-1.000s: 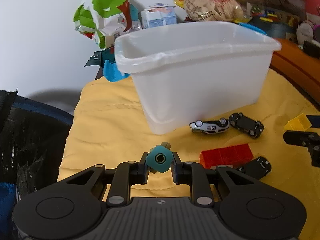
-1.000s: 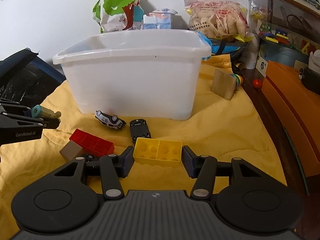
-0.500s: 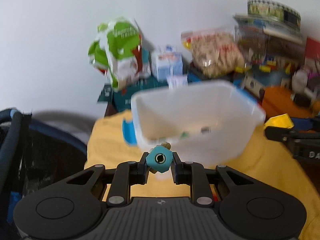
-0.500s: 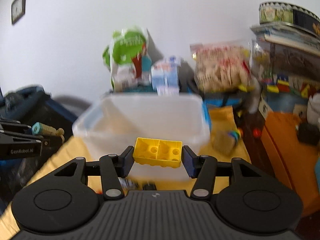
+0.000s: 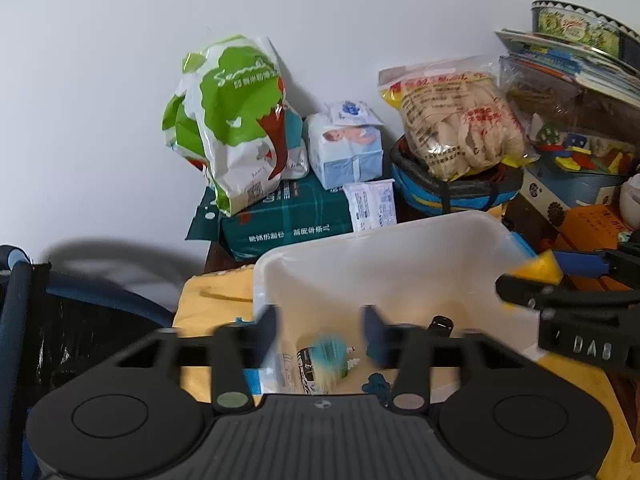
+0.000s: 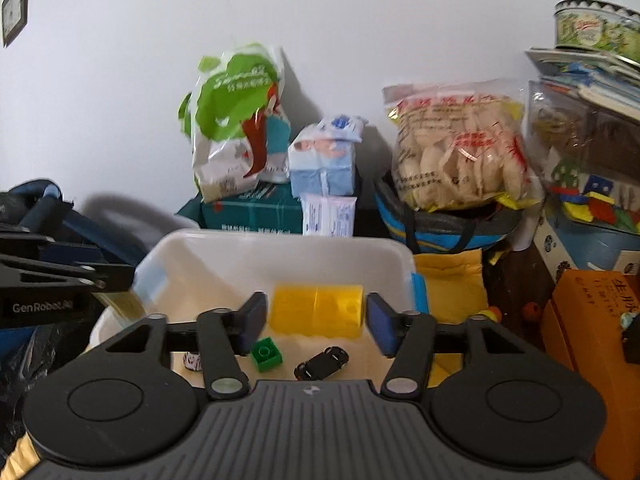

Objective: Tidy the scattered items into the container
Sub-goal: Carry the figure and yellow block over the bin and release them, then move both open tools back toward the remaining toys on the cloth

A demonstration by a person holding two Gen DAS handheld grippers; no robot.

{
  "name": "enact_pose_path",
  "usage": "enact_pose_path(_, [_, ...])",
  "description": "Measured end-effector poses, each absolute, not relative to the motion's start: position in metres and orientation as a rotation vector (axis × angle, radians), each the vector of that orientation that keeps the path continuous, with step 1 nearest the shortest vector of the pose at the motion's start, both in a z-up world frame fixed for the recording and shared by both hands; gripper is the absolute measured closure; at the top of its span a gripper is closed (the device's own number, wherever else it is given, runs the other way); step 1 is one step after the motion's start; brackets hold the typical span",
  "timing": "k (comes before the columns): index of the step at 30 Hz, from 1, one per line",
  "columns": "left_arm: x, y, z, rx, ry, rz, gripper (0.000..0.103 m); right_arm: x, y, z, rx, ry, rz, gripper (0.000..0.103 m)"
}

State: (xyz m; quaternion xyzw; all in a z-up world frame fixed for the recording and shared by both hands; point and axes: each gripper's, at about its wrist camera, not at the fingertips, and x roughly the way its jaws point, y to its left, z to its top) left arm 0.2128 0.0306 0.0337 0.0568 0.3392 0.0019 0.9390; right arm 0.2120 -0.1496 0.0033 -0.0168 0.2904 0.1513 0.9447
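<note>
container (image 6: 280, 244) of smooth, milky white plastic sits below both my grippers. my left gripper (image 5: 320, 328) is opening, a blurred teal peg (image 5: 328, 356) loose between its jaws. my right gripper (image 6: 316, 320) is opening too, the studded yellow brick (image 6: 318, 310) free between its blue pads.

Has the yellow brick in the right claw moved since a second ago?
Yes. The yellow brick went from low over the yellow cloth up over the white bin, and the claw is opening.
</note>
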Motion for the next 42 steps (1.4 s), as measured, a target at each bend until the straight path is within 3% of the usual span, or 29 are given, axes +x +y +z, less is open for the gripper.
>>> enact_pose_path(5, [0.221, 0.030, 0.020, 0.128, 0.726, 0.018, 0.034, 0.218, -0.146, -0.006, -0.061, 0.610, 0.297, 0.024])
enact_pose_path(15, [0.215, 0.031, 0.016, 0.130, 0.723, 0.027, 0.034, 0.202, -0.152, -0.002, -0.065, 0.576, 0.317, 0.024])
enact_pose_path(22, [0.155, 0.026, 0.016, 0.181, 0.616, 0.009, 0.034, 0.148, -0.169, 0.000, -0.060, 0.474, 0.350, 0.020])
enact_pose_path(29, [0.088, 0.007, -0.040, 0.240, 0.684, -0.024, 0.034, 0.095, -0.174, -0.056, -0.116, 0.594, 0.389, 0.020])
enact_pose_path(40, [0.068, -0.030, -0.114, 0.238, 0.797, -0.056, 0.035, 0.076, -0.188, -0.094, -0.095, 0.643, 0.331, 0.020])
enact_pose_path(42, [0.070, -0.032, -0.121, 0.222, 0.816, -0.056, 0.049, 0.072, -0.192, -0.095, -0.104, 0.642, 0.329, 0.020])
